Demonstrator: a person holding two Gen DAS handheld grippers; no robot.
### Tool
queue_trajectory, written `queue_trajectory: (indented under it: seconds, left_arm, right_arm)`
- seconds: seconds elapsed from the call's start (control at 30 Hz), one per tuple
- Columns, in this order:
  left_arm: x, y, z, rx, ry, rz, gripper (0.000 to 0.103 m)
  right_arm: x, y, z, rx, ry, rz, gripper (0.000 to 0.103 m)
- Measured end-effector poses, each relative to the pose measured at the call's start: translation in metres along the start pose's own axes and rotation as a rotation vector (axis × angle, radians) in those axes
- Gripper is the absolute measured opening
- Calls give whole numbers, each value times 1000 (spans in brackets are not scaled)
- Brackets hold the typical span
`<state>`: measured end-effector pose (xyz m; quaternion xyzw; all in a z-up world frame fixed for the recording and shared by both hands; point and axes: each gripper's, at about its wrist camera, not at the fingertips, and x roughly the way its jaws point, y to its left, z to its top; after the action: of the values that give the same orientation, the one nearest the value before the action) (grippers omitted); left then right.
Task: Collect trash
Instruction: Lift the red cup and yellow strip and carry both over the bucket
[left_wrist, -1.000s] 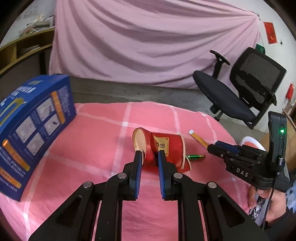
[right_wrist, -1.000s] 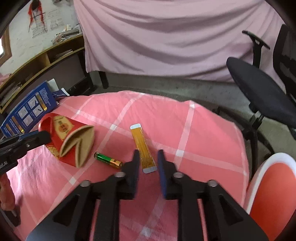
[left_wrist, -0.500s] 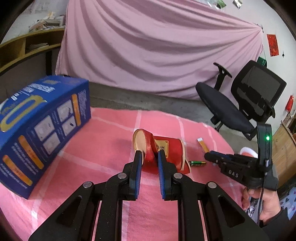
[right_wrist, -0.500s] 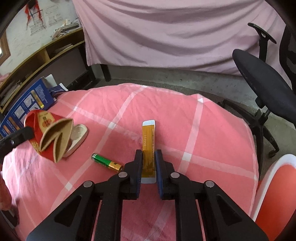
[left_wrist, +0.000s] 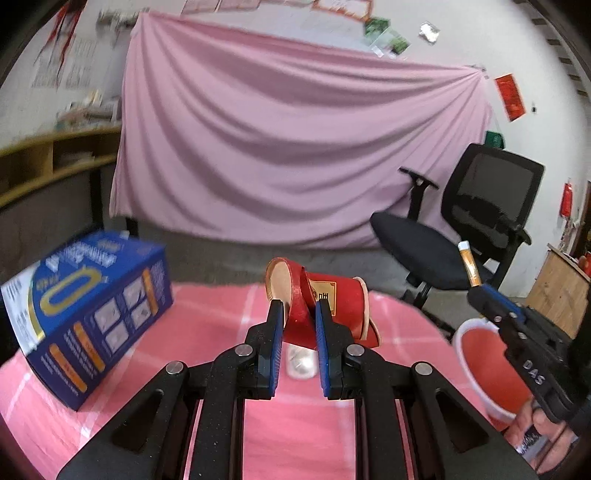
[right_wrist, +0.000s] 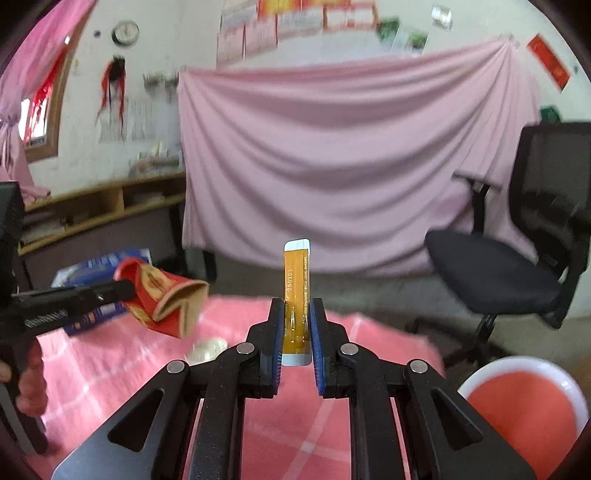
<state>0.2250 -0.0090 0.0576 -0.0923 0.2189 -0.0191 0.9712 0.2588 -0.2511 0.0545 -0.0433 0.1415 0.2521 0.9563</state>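
Both loads have risen off the surface (left_wrist: 207, 317) since a second ago. The left tongs (left_wrist: 298, 325) pinch the crushed red cup (left_wrist: 325, 299), held in the air near the blue box (left_wrist: 88, 314). The right tongs (right_wrist: 296, 325) grip the orange strip (right_wrist: 295, 291) upright. A red bin (right_wrist: 524, 406) sits lower right.

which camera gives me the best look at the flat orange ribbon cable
The right wrist view. There the flat orange ribbon cable stands upright between the right gripper jaws, centred, its printed digits and white ends visible. The left wrist view shows only its upper part small at the right edge, sticking up from the right gripper.
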Motion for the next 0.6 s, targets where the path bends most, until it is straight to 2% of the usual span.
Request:
queue_trajectory:
  seconds: [0.17,0.37,0.47,0.6]
  left_arm:
    - [-19,-37,9,67,-118,-38,14]
    - [-31,-87,15,131,-234,-108,14]
    - [-30,-114,18,159,-267,-155,14]
    - [-23,-148,14,197,-276,-224,14]
  right_arm:
    - [-43,-7,10,10,-145,-76,12]
    - [-88,-28,9,40,-269,-206,12]
    - [-102,-43,8,52,-297,-267,12]
    - [-113,-69,1,93,-288,-336,12]
